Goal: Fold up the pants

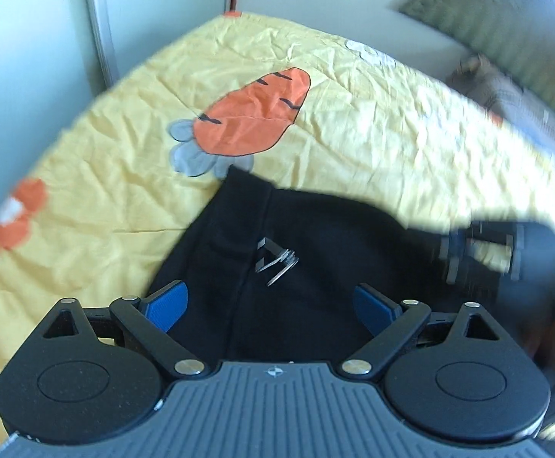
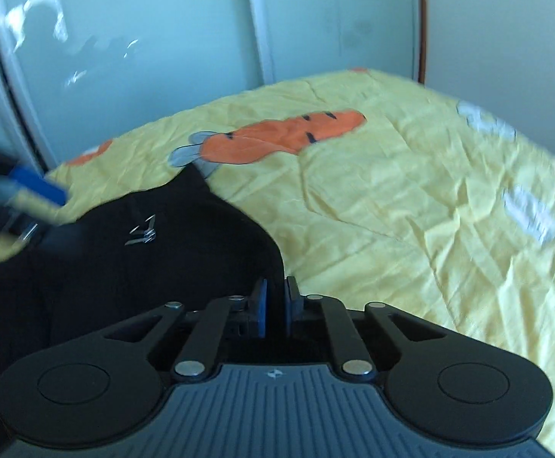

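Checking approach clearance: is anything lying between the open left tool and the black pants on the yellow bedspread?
Nothing visible. The left tool hangs open directly over the black pants, bare fabric between its blue pads. The right tool works another edge.

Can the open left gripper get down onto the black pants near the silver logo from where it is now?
Probably yes. The left gripper hangs open right over the black fabric pants, silver logo ahead, nothing between. The right gripper pinches the far edge, off to the side.
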`<state>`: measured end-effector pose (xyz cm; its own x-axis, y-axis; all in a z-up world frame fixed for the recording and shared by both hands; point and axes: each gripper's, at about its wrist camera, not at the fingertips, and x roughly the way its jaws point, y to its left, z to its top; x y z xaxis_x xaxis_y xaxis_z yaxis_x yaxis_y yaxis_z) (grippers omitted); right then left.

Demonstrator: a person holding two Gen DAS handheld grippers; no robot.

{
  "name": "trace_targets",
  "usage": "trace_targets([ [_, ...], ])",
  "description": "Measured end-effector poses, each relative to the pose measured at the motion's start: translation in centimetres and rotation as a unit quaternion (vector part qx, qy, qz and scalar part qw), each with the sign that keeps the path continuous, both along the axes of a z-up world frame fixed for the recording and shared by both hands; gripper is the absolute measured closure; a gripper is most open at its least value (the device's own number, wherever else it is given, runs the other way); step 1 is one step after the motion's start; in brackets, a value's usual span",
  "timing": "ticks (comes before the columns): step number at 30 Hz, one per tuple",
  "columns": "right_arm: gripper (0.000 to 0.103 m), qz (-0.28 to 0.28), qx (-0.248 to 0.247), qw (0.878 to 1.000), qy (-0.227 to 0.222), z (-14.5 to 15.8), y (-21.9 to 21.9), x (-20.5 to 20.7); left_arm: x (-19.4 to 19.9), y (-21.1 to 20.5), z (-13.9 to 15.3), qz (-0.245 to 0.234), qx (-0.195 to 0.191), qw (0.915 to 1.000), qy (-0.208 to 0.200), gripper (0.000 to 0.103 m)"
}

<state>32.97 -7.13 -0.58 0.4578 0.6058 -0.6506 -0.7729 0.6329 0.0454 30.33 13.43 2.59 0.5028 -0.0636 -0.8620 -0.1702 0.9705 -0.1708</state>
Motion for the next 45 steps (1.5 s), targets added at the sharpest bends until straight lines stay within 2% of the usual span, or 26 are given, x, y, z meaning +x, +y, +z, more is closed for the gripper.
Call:
trace_targets([
  [2,0.095,0.014,-0.041,0.996,-0.075,0.7,1.2,-3.1,1.7,0.6,-0.2,0.013,-0.058,0.9982,0.012,0.010],
  [4,0.095,0.034,-0.075,0.987,-0.139,1.2,2.2,-6.4,3.1,1.2,-0.7,0.029,-0.109,0.9933,0.026,0.010],
  [7,0.095,0.053,-0.120,0.966,-0.221,1.3,3.4,-10.3,4.5,2.0,-1.7,0.050,-0.166,0.9838,0.046,0.011],
  [10,0.095,0.058,-0.133,0.953,-0.267,0.9,3.8,-12.7,5.2,2.7,-2.6,0.067,-0.198,0.9761,0.060,0.014],
  [12,0.095,0.062,-0.137,0.948,-0.282,0.6,4.0,-13.8,5.2,3.3,-3.2,0.081,-0.211,0.9717,0.067,0.024],
  [13,0.095,0.063,-0.139,0.945,-0.290,0.4,4.1,-14.3,5.1,3.4,-3.3,0.083,-0.217,0.9702,0.067,0.035],
  [15,0.095,0.067,-0.146,0.941,-0.298,0.0,4.5,-14.6,4.4,3.4,-3.2,0.089,-0.205,0.9727,0.062,0.059],
  [16,0.095,0.068,-0.144,0.941,-0.298,-0.2,4.7,-14.7,4.0,3.3,-3.1,0.080,-0.212,0.9725,0.056,0.085],
  [17,0.095,0.067,-0.142,0.942,-0.296,-0.3,4.7,-14.7,3.5,3.3,-3.0,0.076,-0.219,0.9714,0.052,0.094],
  [19,0.095,0.056,-0.142,0.941,-0.302,-0.4,4.7,-14.8,2.3,3.1,-2.3,0.075,-0.215,0.9732,0.032,0.095],
  [22,0.082,0.028,-0.156,0.942,-0.295,-0.4,3.8,-14.2,0.3,2.8,-1.2,0.066,-0.205,0.9766,0.003,0.095],
  [24,0.082,0.002,-0.172,0.940,-0.295,-0.6,2.6,-13.6,-0.9,2.8,-0.7,0.061,-0.204,0.9770,-0.008,0.095],
  [27,0.082,-0.035,-0.197,0.944,-0.262,-0.9,0.3,-11.8,-2.5,2.9,-0.4,0.055,-0.211,0.9758,-0.015,0.095],
  [30,0.082,-0.090,-0.205,0.947,-0.229,-0.6,-2.6,-10.2,-4.1,3.0,-0.2,0.048,-0.201,0.9782,-0.024,0.095],
  [32,0.095,-0.115,-0.200,0.947,-0.222,0.0,-4.1,-10.4,-5.2,3.1,-0.2,0.040,-0.198,0.9790,-0.028,0.095],
  [35,0.097,-0.126,-0.215,0.936,-0.248,1.1,-4.4,-12.5,-7.2,3.4,-0.1,0.030,-0.197,0.9793,-0.035,0.095],
  [38,0.097,-0.125,-0.214,0.930,-0.271,2.7,-3.3,-15.9,-9.8,3.7,0.6,0.015,-0.175,0.9828,-0.057,0.095],
  [42,0.097,-0.120,-0.206,0.932,-0.274,3.3,-2.5,-20.9,-13.3,4.4,1.4,-0.007,-0.156,0.9849,-0.075,0.095],
  [45,0.097,-0.116,-0.204,0.934,-0.270,2.4,-2.4,-24.6,-15.7,4.9,1.2,-0.017,-0.143,0.9865,-0.077,0.095],
])
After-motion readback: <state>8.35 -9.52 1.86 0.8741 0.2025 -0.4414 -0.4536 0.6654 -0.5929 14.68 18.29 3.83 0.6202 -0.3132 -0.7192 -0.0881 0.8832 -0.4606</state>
